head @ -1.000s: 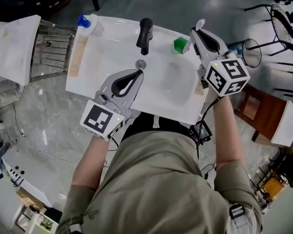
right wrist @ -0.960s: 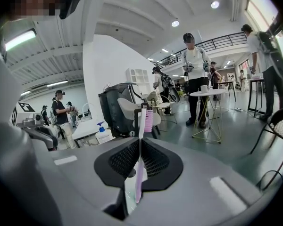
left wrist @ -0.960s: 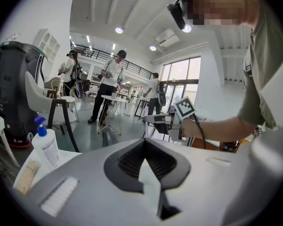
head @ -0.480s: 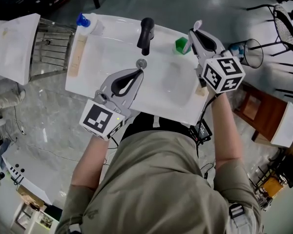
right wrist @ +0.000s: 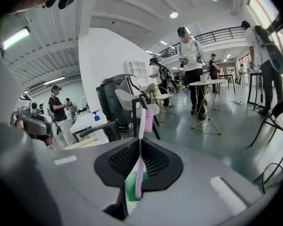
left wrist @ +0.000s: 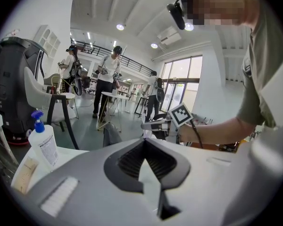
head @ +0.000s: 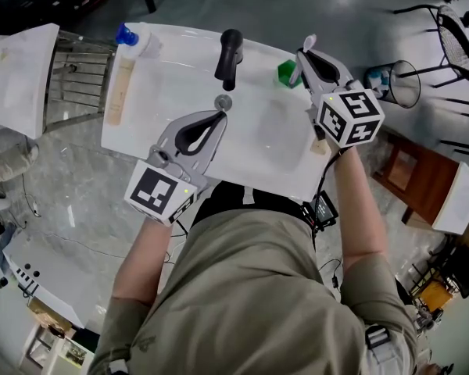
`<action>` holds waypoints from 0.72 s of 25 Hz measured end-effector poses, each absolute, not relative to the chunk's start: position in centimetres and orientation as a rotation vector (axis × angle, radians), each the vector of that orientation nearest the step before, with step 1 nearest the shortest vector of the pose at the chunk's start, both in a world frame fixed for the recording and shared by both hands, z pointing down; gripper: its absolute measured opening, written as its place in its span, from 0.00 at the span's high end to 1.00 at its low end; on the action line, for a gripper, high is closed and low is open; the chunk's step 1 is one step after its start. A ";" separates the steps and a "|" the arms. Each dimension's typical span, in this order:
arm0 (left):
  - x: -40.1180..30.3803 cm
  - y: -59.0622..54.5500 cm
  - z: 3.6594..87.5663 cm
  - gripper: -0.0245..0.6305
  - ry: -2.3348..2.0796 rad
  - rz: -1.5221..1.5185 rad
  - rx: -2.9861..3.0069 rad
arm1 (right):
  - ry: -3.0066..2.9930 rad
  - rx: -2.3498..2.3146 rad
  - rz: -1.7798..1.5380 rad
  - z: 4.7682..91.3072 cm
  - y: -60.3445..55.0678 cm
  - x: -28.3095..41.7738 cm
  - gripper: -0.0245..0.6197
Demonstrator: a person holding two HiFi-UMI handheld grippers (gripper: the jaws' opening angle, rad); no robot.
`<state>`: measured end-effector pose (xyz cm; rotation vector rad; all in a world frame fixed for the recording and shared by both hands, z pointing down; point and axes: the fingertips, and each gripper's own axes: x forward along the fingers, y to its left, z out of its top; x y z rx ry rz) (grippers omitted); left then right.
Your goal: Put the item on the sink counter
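Not much has changed since a second ago. The right tool [head: 306, 53] has slid a little toward the left and top of the frame in the head view, closer to the green cup [head: 288, 71]. The left tool [head: 221, 114] is pretty much where it was.

The right tool is pinching the toothbrush [right wrist: 139, 147]. In the right gripper view [right wrist: 140, 139] the handle runs straight up between the pressed jaws, and the pink and white bristle head sticks out above the tips. You can also see a bit of the green cup [right wrist: 130, 186] down below the jaws. In the head view the toothbrush [head: 309, 43] pokes out past the tool at the upper right of the white sink surface [head: 141, 131], just beside the cup. I can't tell whether it touches the cup.

The left tool [left wrist: 145, 138] has its jaws pressed together with nothing between them. It sits over the front middle of the basin, tips near the drain [head: 223, 101].

Other stuff:
- A black faucet [head: 229, 53] at the top middle of the surface.
- A bottle with a blue pump top [head: 134, 37] at the upper left corner, also in the left gripper view [left wrist: 43, 142].
- A pale wooden piece [head: 119, 92] lying along the left edge, just below the bottle.
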<state>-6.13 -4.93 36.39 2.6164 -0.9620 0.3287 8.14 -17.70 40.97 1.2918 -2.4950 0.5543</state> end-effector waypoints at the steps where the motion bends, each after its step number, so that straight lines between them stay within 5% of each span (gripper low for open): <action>1: -6.1 -4.9 36.5 0.96 -0.961 0.331 2.615 | -2.494 1.291 0.553 41.1 -17.7 8.1 0.92; 18: -5.5 -5.7 37.7 0.96 -0.943 0.330 2.588 | -2.460 1.237 0.526 43.7 -18.2 7.6 0.92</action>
